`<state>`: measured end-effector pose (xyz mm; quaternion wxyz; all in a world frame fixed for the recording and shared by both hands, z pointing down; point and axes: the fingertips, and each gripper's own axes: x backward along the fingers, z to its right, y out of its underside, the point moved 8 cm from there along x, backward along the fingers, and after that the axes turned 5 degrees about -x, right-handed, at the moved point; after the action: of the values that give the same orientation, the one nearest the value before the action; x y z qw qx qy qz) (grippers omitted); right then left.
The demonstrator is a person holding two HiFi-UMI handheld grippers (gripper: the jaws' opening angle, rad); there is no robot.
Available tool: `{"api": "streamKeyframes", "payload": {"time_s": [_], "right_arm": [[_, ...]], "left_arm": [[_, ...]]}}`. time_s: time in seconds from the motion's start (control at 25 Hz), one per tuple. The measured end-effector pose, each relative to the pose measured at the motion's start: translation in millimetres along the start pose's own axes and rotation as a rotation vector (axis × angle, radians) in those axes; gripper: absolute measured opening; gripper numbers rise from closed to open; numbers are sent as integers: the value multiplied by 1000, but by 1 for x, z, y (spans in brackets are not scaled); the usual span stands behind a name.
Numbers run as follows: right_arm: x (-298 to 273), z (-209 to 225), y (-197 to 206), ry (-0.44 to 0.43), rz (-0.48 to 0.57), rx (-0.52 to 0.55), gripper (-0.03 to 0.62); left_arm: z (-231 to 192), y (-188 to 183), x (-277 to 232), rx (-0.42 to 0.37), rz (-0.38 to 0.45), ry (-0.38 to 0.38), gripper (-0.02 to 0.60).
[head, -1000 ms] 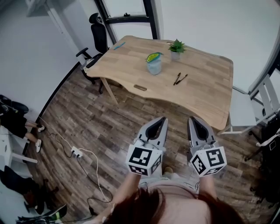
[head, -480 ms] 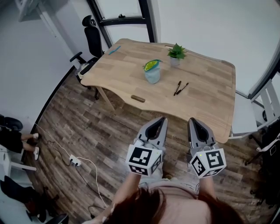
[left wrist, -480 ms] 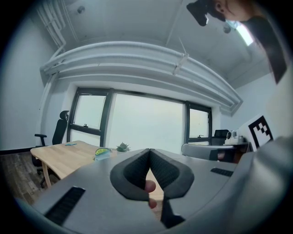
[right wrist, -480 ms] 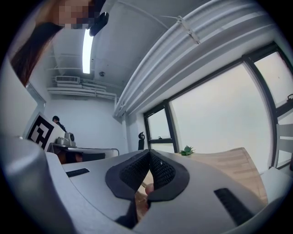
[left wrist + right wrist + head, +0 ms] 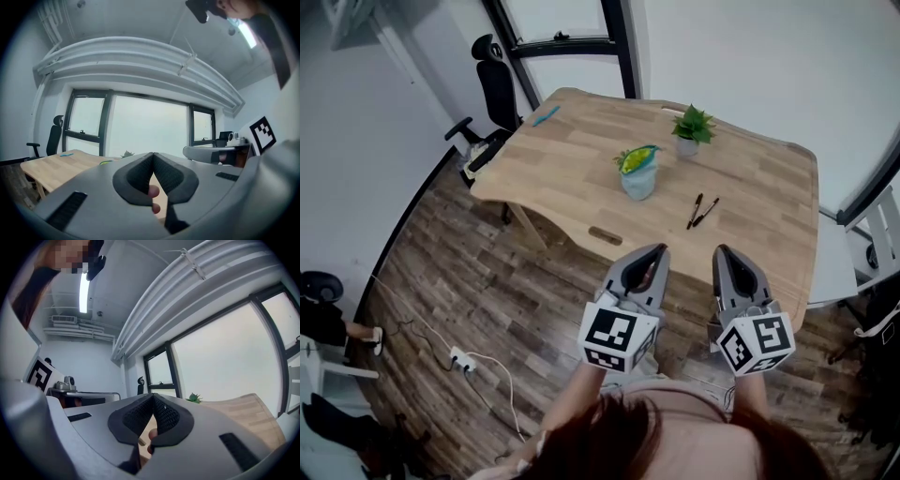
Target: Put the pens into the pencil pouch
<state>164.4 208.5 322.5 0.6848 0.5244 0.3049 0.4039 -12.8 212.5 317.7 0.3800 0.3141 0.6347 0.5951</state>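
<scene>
1. Left gripper and right gripper: smooth grey moulded shells, each with a marker cube at the rear. The ribbed black fingers are closed tip to tip, with nothing between them.
2. Worktop: pale wood planks, rounded corners.
3. Two slim black pens lie on the worktop in a narrow V.
4. Pencil pouch: soft, pale blue, green-yellow top. It stands upright to the left of the pens, apart from them.
5. Potted plant: spiky green leaves.

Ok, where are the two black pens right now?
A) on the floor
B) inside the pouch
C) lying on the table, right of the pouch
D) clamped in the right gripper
C: in the head view the pens lie together on the table, right of the pouch; the left gripper and right gripper are shut and empty.
</scene>
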Motion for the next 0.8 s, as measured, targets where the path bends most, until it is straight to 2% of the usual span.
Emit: {"api": "streamKeyframes", "payload": {"time_s": [0.36, 0.8], "right_arm": [[-70, -5, 2, 31, -14, -7, 0], [-105, 2, 10, 91, -78, -22, 0]], "left_arm": [[-63, 3, -27, 17, 3, 42, 2], [-106, 15, -44, 64, -19, 37, 2]]}}
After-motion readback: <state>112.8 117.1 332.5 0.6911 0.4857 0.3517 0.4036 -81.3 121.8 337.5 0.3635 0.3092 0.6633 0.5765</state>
